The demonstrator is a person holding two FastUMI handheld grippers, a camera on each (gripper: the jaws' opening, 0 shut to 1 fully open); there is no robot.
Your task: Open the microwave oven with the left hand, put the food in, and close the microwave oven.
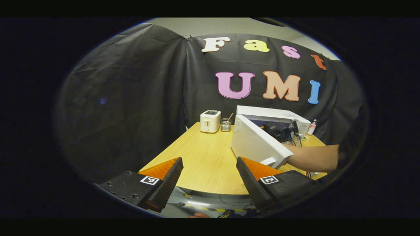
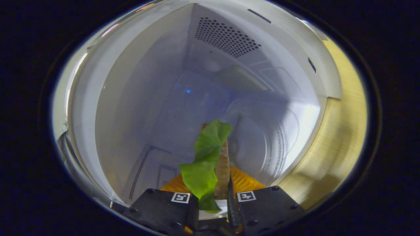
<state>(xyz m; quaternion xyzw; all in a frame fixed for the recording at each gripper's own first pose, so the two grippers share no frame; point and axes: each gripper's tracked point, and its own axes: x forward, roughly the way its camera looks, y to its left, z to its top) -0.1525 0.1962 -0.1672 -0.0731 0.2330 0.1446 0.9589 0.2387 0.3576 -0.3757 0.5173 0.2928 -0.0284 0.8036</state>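
My right tongs [image 2: 213, 196] grip the food [image 2: 210, 157], its long axis pointing straight ahead into the microwave oven [image 2: 203, 85] cavity. My left tongs [image 1: 210, 177] hang open, well back.

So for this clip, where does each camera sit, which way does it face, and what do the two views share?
Left gripper view: rides the left tool, held back off the table edge, jaws open, facing the microwave with its door swung open; a forearm reaches toward the oven.
Right gripper view: rides the right tool at the oven mouth, looking into the cavity, fingers closed on the food, lettuce over bread.
Shared: the microwave and the wooden table.
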